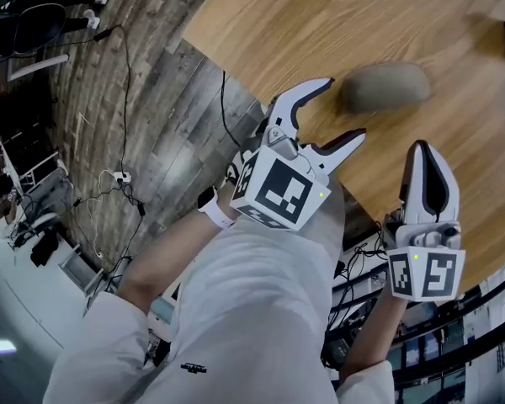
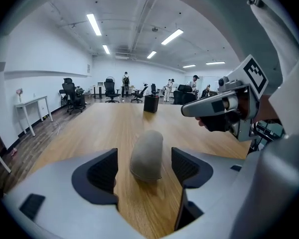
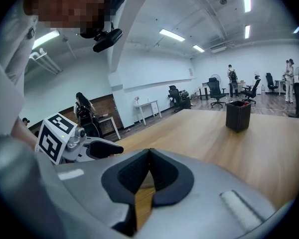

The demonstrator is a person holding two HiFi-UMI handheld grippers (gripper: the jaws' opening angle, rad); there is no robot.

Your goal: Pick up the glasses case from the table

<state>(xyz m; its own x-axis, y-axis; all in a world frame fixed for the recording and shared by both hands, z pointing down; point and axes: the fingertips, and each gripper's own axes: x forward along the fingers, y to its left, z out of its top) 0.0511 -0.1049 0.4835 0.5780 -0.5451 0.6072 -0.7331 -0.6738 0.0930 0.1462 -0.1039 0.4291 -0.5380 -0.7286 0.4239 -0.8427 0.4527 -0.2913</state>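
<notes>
The glasses case (image 1: 384,87) is a grey-brown rounded pouch lying on the wooden table (image 1: 337,23). In the left gripper view the case (image 2: 147,155) lies just ahead of the jaws, between their tips but not touched. My left gripper (image 1: 332,112) is open and hangs over the table's near edge, its tips a little short of the case. My right gripper (image 1: 427,171) hovers over the table's front edge to the right of the case, its jaws together with nothing between them. The right gripper view shows its pads (image 3: 164,176) meeting.
A black box (image 3: 238,115) stands farther off on the long wooden table. Cables (image 1: 126,179) trail over the dark plank floor left of the table. Office chairs (image 2: 72,96) and people stand at the far end of the room.
</notes>
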